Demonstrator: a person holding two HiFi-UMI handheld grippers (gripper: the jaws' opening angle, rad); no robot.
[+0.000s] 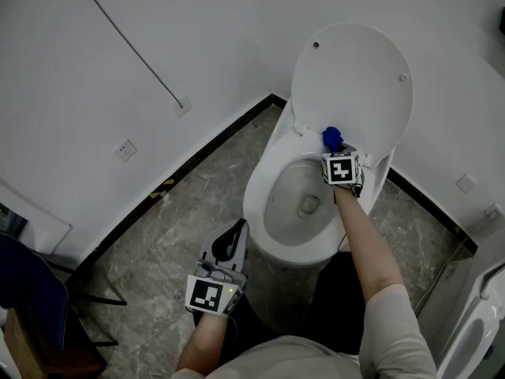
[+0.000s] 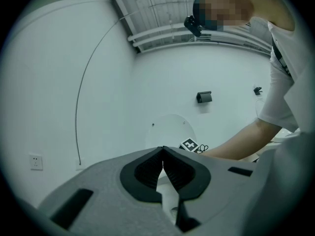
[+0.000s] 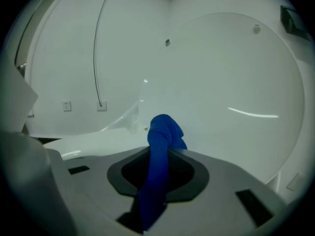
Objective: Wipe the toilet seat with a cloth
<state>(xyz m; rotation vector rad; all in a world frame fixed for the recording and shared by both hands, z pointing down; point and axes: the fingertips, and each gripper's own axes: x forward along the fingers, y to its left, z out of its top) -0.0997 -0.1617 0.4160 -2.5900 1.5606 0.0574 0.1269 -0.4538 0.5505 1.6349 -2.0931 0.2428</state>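
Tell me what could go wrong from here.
Only a small bunched tip of the blue cloth pokes past the right claw, so the hard claw may scrape the white toilet seat instead of wiping. The claw sits close under the raised white lid; a bump might tip it down. A slipped cloth could drop into the open bowl.

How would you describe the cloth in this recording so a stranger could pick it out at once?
Find the white ceramic toilet with its round lid raised. At the back of its rim, just below that lid, the right gripper is shut on a small crumpled blue cloth. Its vivid blue stands out against the all-white porcelain around it.
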